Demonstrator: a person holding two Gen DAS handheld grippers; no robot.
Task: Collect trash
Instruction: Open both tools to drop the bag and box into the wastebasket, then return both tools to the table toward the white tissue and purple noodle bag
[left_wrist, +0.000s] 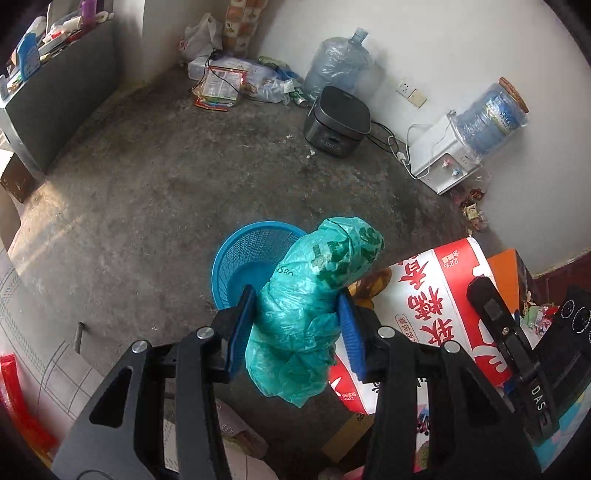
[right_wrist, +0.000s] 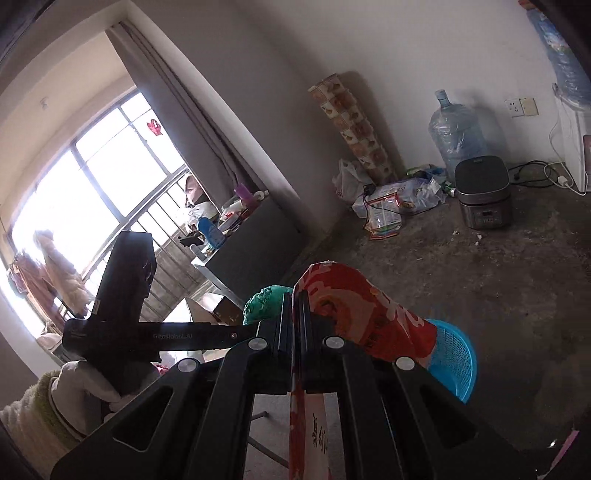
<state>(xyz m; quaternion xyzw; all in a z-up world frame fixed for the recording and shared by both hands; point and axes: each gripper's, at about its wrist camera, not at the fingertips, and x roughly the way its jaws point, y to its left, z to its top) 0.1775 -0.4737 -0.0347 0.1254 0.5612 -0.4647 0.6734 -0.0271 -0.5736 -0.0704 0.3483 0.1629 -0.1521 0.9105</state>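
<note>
A crumpled green plastic bag (left_wrist: 314, 306) is clamped between the blue pads (left_wrist: 347, 332) of the left tool (left_wrist: 295, 325), which is closed on it at about mid-length, with loose ends sticking out above and hanging below. The bag is held in the air above the concrete floor (left_wrist: 147, 192), with the blue mesh basket (left_wrist: 236, 258) standing on the floor just beyond and partly hidden behind it. The right tool (right_wrist: 293, 321) is pinched tight on the edge of a red-and-white printed carton (right_wrist: 354, 306); in the left wrist view the same carton (left_wrist: 436, 302) is seen just beside the bag.

The step in hand is judged to be dropping the bag into the basket. It would be done well if the bag were carried forward until its hanging end is over the basket's opening, well inside the rim (left_wrist: 221, 251), and only then let go. Because the film is light and springy, a release from low down is advised, so that it does not drift or catch on the rim. The carton should be kept clear of the basket mouth while this is done, so that neither piece is knocked aside. More litter (left_wrist: 221, 88) is seen along the far wall beside a rice cooker (left_wrist: 338, 122), so much of the task is judged to remain.
</note>
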